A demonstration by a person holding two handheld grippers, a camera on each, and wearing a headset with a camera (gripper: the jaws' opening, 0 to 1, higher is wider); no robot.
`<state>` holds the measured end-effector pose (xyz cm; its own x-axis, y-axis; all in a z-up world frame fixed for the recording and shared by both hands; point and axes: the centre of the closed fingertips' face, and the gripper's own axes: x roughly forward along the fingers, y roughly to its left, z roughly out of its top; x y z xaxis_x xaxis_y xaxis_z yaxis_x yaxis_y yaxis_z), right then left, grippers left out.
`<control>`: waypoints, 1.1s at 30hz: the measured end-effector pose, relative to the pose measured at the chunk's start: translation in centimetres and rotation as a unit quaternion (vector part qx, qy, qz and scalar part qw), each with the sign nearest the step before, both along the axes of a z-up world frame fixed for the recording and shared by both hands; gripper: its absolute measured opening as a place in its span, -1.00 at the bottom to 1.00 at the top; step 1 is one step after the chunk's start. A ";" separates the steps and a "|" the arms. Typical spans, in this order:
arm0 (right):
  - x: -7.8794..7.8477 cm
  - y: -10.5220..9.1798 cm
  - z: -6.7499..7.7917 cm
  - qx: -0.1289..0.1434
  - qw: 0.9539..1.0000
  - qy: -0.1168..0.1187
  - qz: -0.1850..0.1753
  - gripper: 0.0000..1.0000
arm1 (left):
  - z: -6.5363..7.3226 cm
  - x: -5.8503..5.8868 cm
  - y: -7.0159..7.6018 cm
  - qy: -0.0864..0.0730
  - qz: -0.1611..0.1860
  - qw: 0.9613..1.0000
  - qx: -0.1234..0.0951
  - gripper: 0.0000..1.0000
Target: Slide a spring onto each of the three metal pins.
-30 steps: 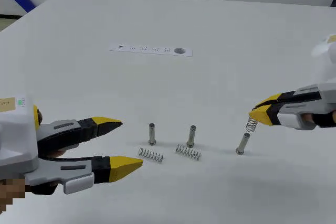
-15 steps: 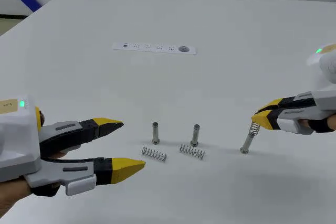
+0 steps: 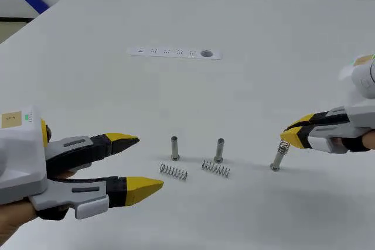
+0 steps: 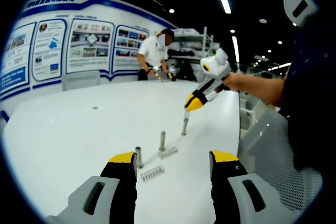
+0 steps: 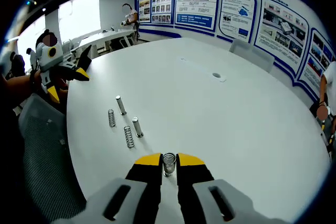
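At frame right, the right hand-held gripper (image 3: 290, 134) is clamping a spring (image 3: 283, 146) over the rightmost pin (image 3: 276, 162), seemingly threading it; lowering and releasing should follow. The left hand-held gripper (image 3: 149, 162) is hanging with its jaws apart.

No legible text — wall posters (image 4: 86, 45) blurred

The left tool (image 3: 149, 162), grey and black with yellow tips, lies level over the near left part of the white counter (image 3: 246, 45). Its jaws are wide apart, and a hand (image 3: 10, 224) holds it from behind. The right tool (image 3: 289, 135), of the same kind, points leftward near the right edge, with its jaws pressed on a small metal spring (image 3: 283, 145).
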<state>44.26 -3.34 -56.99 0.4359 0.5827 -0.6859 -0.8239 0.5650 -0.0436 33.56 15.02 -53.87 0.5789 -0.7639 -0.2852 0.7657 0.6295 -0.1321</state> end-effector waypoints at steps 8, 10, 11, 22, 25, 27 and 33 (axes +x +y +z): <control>0.3 -0.1 -1.8 0.007 1.000 0.005 -0.006 -0.78 | 0.1 0.1 -0.1 -0.001 -0.001 1.000 0.000 0.13; 0.4 -0.2 -2.3 0.007 1.000 0.008 -0.009 -0.78 | 0.0 0.0 -0.1 -0.001 -0.001 1.000 -0.001 0.13; 0.4 -0.2 -2.6 0.006 1.000 0.009 -0.010 -0.78 | 0.0 0.0 -0.1 -0.001 -0.001 1.000 -0.002 0.13; 0.5 -0.6 -4.3 -0.004 1.000 0.017 -0.022 -0.77 | -0.2 -0.2 0.1 0.001 0.001 1.000 -0.005 0.12; 0.5 -0.6 -4.7 -0.009 1.000 0.017 -0.019 -0.77 | -0.3 -0.2 0.0 0.001 0.000 1.000 -0.007 0.12; 0.5 -0.6 -4.6 -0.005 1.000 0.019 -0.021 -0.77 | -0.4 -0.3 0.0 0.001 0.000 1.000 -0.008 0.12; 0.6 -0.6 -4.4 -0.014 1.000 0.009 -0.015 -0.74 | -0.4 -0.2 0.1 0.000 0.001 1.000 -0.010 0.12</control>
<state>44.90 -3.95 -61.37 0.4413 0.5501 -0.7090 -0.8070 0.5889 -0.0454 33.34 15.14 -54.29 0.5797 -0.7688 -0.2698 0.7647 0.6277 -0.1457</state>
